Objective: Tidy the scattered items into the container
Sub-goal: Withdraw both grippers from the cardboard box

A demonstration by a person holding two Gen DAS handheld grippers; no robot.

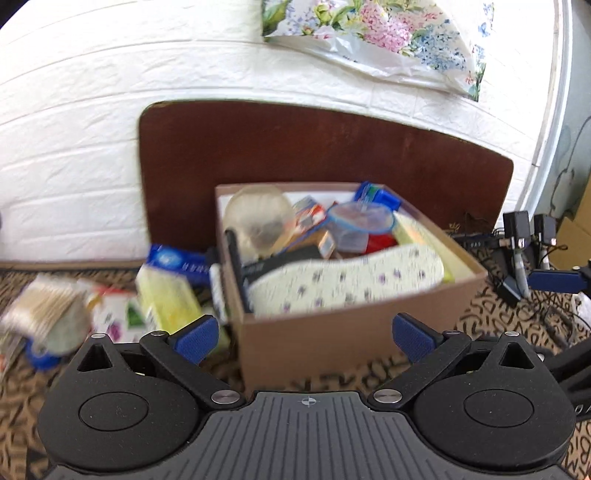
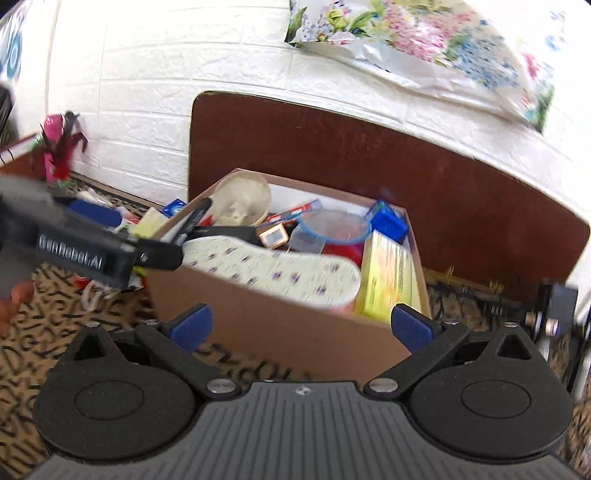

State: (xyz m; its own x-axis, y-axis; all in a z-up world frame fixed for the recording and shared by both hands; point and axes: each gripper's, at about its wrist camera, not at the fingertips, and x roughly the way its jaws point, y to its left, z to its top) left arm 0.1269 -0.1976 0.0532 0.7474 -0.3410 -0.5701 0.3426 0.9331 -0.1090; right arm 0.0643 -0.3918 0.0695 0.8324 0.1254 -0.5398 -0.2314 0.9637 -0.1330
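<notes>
A brown cardboard box point(image 1: 332, 332) sits on a patterned carpet point(image 2: 44, 332) printed with black letter-like marks, in front of a dark reddish-brown board point(image 1: 314, 147) that leans against a white brick-textured wall point(image 1: 74, 129); a flowered cloth point(image 1: 373, 33) hangs at the top of the wall. The box is crowded: one pale shoe insole point(image 1: 347, 277) dotted with purple lies across its near side, and behind it are a clear round jar point(image 1: 258, 218), a clear tub with a blue rim point(image 1: 358, 221), a blue box point(image 2: 388, 221), a yellow carton point(image 2: 388, 280) standing against the right wall, and a toothpaste tube point(image 2: 295, 212). Still on the carpet, to the left of the box, lie a yellow-green packet point(image 1: 166, 299), a blue packet point(image 1: 173, 262) whose white writing is too blurred to read, a bundle of cotton swabs point(image 1: 44, 310) and a printed white pouch point(image 1: 118, 317). The left gripper point(image 1: 308, 338) hangs before the near wall of the box with its two blue-padded fingers spread wide and nothing between them. The right gripper point(image 2: 303, 328) is likewise wide apart and empty, facing the near corner of the box. From the right wrist the other gripper's body crosses the left side, its label reading "GenRobot.AI" point(image 2: 70, 253). Right of the box lie black cables and adapters point(image 1: 517, 251).
</notes>
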